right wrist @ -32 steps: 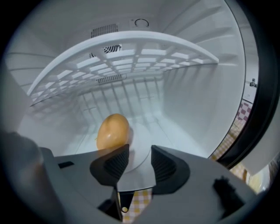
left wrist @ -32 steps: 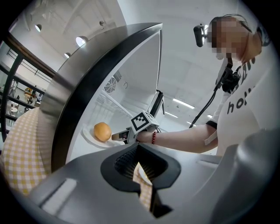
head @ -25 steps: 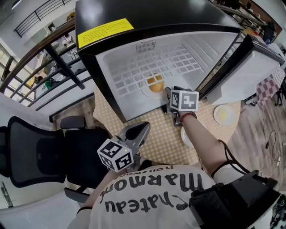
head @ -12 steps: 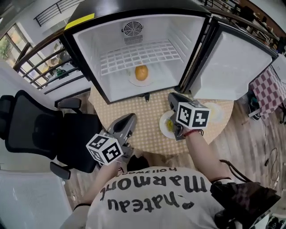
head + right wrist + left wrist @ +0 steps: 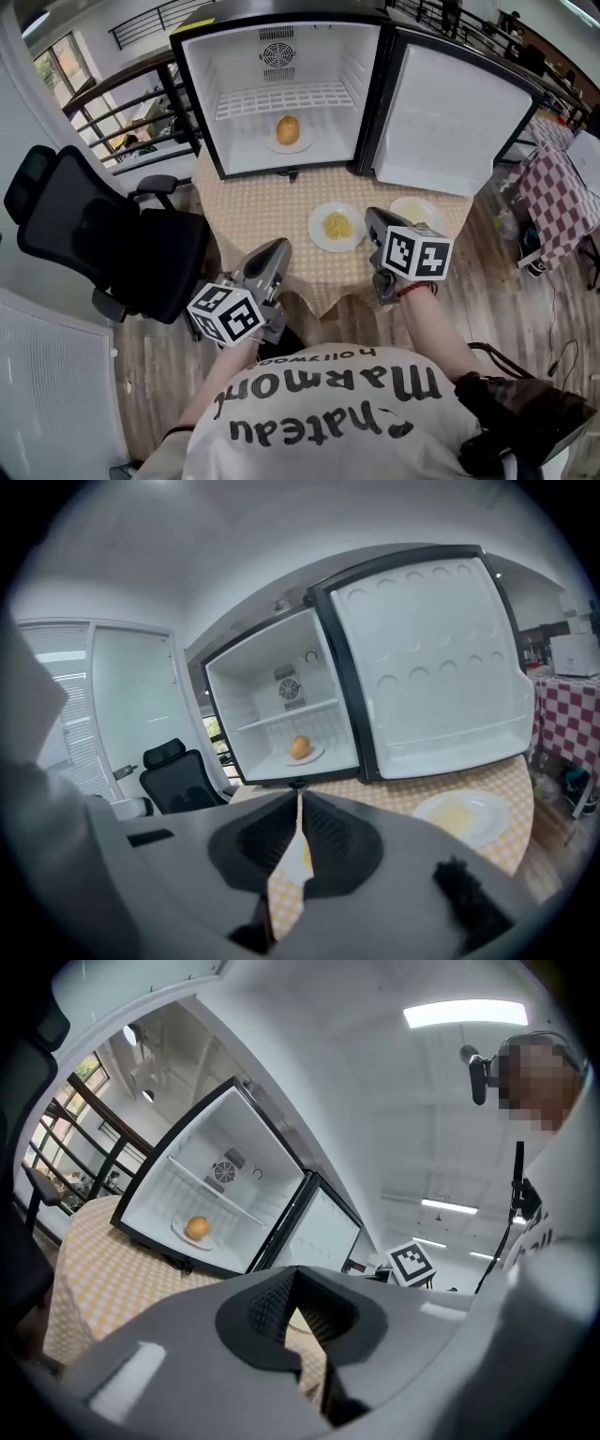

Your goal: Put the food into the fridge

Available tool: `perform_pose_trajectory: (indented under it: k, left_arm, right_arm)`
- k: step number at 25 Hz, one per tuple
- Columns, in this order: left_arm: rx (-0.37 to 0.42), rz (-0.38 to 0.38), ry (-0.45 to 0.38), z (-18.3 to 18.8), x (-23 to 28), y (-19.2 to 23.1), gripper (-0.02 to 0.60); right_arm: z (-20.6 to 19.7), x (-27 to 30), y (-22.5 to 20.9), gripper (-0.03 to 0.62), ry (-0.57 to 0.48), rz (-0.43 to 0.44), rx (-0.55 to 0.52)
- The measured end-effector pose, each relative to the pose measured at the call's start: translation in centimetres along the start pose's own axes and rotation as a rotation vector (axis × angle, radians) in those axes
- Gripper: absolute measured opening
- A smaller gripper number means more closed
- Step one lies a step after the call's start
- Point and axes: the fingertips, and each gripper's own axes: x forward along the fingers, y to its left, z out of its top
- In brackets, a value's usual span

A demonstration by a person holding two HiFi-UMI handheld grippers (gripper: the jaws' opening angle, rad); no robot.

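Here the right gripper [image 5: 373,219] was closing empty jaws; the left gripper [image 5: 278,250] was clenched. A shallow pinch could tip the food plate [image 5: 317,235] ahead.

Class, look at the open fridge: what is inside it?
Inside the fridge: one round orange food on a white plate, under a bare wire shelf. The food covers the plate's middle.

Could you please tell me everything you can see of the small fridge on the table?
The fridge is a small black cabinet with a white lining, standing on the checked tablecloth. Its door is swung wide open to the right, showing a white moulded inner face. Inside are a round fan vent high on the back wall, a white wire shelf and, below it, a white plate bearing one round orange food item.
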Motion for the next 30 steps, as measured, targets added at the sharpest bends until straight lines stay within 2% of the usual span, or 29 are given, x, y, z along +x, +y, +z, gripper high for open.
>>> perform_pose_trajectory:
  k: [7, 12, 23, 30]
  left_arm:
    - [0.012, 0.039, -0.006, -0.4, -3.7, -4.7, 0.005]
    - [0.026, 0.047, -0.022, -0.1, -5.0, -6.6, 0.005]
    - [0.026, 0.042, -0.017, -0.3, -6.2, -8.4, 0.005]
    - [0.030, 0.037, -0.013, -0.5, -6.4, -8.7, 0.005]
  right_arm:
    - [-1.6, -5.8, 2.4, 0.026, 0.005, 0.068, 0.005]
    - [-1.3, -8.5, 2.4, 0.021, -0.016, 0.069, 0.018]
    - [-1.9, -10.8, 4.2, 0.017, -0.009, 0.110, -0.015]
    - [-1.5, -11.2, 4.7, 0.016, -0.018, 0.107, -0.050]
